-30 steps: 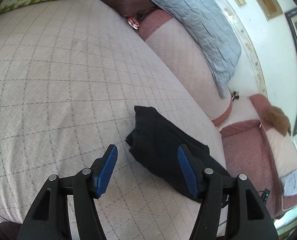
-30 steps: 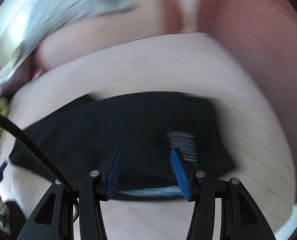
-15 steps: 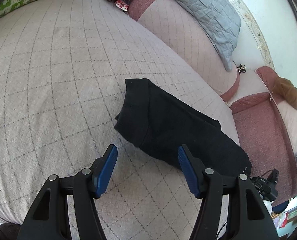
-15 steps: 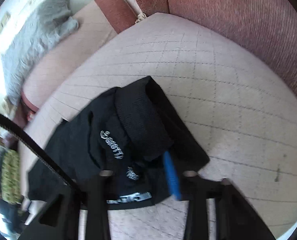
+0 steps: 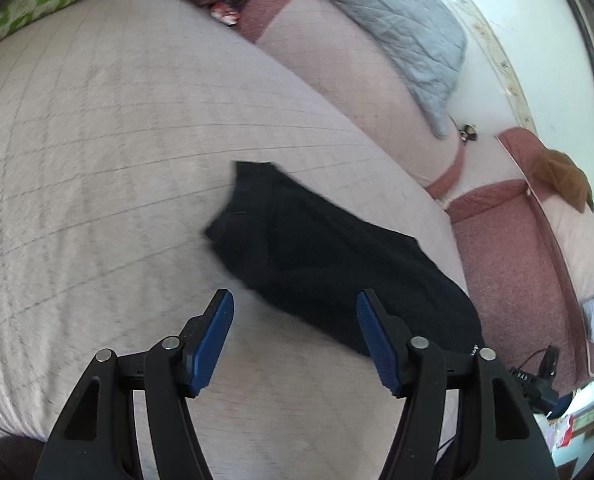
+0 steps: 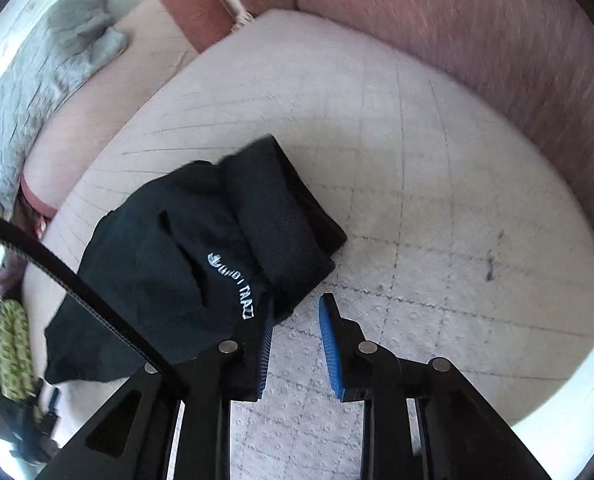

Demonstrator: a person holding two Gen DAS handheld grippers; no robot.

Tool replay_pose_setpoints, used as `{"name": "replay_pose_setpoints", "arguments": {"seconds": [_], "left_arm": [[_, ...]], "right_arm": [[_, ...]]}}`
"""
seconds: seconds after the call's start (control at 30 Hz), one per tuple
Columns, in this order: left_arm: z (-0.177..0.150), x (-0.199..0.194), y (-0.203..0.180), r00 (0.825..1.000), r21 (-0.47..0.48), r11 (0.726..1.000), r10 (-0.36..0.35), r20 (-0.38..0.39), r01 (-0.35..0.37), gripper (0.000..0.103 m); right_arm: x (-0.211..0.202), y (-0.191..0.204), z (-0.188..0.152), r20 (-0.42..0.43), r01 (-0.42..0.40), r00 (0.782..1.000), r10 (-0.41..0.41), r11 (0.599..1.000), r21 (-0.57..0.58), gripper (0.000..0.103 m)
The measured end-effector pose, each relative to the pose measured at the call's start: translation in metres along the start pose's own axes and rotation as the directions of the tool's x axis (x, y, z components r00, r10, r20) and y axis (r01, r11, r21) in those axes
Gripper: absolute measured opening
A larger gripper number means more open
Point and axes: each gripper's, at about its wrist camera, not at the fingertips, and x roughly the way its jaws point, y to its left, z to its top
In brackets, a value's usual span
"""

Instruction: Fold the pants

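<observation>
Left wrist view: the black pants [image 5: 329,256] are lying bunched in a folded heap on the quilted pink cover [image 5: 97,160], near its edge by the reddish sofa [image 5: 513,264]. The left gripper [image 5: 295,316] is hovering just short of the pants with its jaws opening wider, nothing pinched between the blue pads. Over on the right wrist camera, the right gripper [image 6: 295,320] is sitting right at the pants' [image 6: 201,264] near edge, jaws opening with a narrow gap, only cover showing between them. White lettering [image 6: 237,284] is showing on the fabric beside its left pad.
</observation>
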Motion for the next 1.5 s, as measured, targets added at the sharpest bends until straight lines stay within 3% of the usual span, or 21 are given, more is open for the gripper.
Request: {"name": "replay_pose_setpoints", "arguments": {"seconds": [0.07,0.13,0.17,0.27,0.3,0.43,0.57,0.7,0.73,0.77,0.8,0.9,1.03,1.07,1.13,1.23,1.33,1.4,1.43,1.5], "left_arm": [[0.0,0.014,-0.02,1.0,0.054,0.999,0.002,-0.03,0.0,0.067],[0.0,0.034,-0.036,0.998,0.098,0.995,0.027,-0.056,-0.021,0.067],[0.0,0.045,-0.041,0.997,0.119,0.992,0.036,-0.069,-0.027,0.067],[-0.009,0.076,-0.039,0.985,0.165,0.983,0.102,-0.142,-0.078,0.067],[-0.013,0.077,-0.038,0.986,0.186,0.979,0.105,-0.132,-0.079,0.067],[-0.021,0.071,-0.038,0.988,0.24,0.968,0.108,-0.113,-0.078,0.067],[-0.02,0.07,-0.036,0.989,0.231,0.97,0.101,-0.11,-0.074,0.067],[-0.02,0.074,-0.037,0.988,0.245,0.966,0.108,-0.11,-0.078,0.071],[-0.02,0.074,-0.038,0.988,0.25,0.965,0.111,-0.109,-0.08,0.072],[-0.02,0.076,-0.039,0.988,0.256,0.963,0.114,-0.109,-0.083,0.074],[-0.02,0.076,-0.039,0.988,0.257,0.963,0.114,-0.109,-0.083,0.075],[-0.019,0.077,-0.038,0.988,0.261,0.962,0.115,-0.107,-0.084,0.075],[-0.019,0.079,-0.037,0.988,0.27,0.959,0.119,-0.102,-0.088,0.076],[-0.018,0.079,-0.037,0.988,0.273,0.958,0.12,-0.101,-0.089,0.077],[-0.016,0.082,-0.042,0.988,0.276,0.957,0.122,-0.1,-0.09,0.077],[-0.014,0.078,-0.041,0.99,0.26,0.963,0.097,-0.107,-0.066,0.077],[-0.006,0.064,-0.029,0.992,0.185,0.982,-0.005,-0.13,0.029,0.077],[0.005,0.04,-0.012,0.996,0.102,0.993,-0.056,-0.066,0.063,0.077],[0.012,0.024,0.002,0.999,0.049,0.998,-0.047,-0.001,0.047,0.077],[0.02,0.004,0.026,0.996,-0.039,0.999,0.023,0.082,-0.02,0.077]], "right_arm": [[-0.013,0.024,0.005,0.053,0.026,0.998,-0.022,0.996,-0.082,0.028],[-0.017,0.055,0.015,0.079,-0.033,0.996,0.046,0.986,-0.16,0.03],[-0.013,0.078,0.021,0.074,-0.085,0.992,0.102,0.974,-0.208,0.037],[0.01,0.139,0.038,0.024,-0.215,0.972,0.236,0.921,-0.325,0.052],[0.021,0.156,0.044,0.005,-0.23,0.969,0.248,0.908,-0.349,0.052],[0.081,0.218,0.07,-0.076,-0.249,0.968,0.24,0.872,-0.421,0.052],[0.138,0.265,0.087,-0.099,-0.149,0.989,0.114,0.848,-0.508,0.053],[0.168,0.272,0.089,-0.14,-0.121,0.989,0.053,0.83,-0.545,0.057],[0.167,0.274,0.088,-0.131,-0.122,0.99,0.058,0.821,-0.558,0.053],[0.166,0.276,0.086,-0.129,-0.132,0.989,0.071,0.815,-0.565,0.025],[0.166,0.275,0.087,-0.116,-0.11,0.992,0.053,0.818,-0.565,0.013],[0.164,0.275,0.094,-0.082,-0.09,0.995,0.053,0.821,-0.563,0.007],[0.171,0.272,0.116,-0.041,-0.068,0.998,0.055,0.867,-0.494,0.005],[0.172,0.272,0.116,-0.026,-0.046,0.999,0.038,0.87,-0.491,0.0],[0.179,0.271,0.122,0.008,0.013,1.0,-0.011,0.876,-0.482,0.0],[0.174,0.266,0.131,0.02,0.012,1.0,-0.003,0.892,-0.453,0.002],[0.15,0.272,0.128,0.049,0.003,0.999,0.023,0.881,-0.474,0.014],[0.125,0.282,0.118,0.051,-0.033,0.996,0.069,0.856,-0.516,0.02],[0.116,0.286,0.112,0.043,-0.054,0.995,0.091,0.843,-0.535,0.022],[0.1,0.304,0.092,0.01,-0.114,0.989,0.148,0.805,-0.582,0.039]]}}
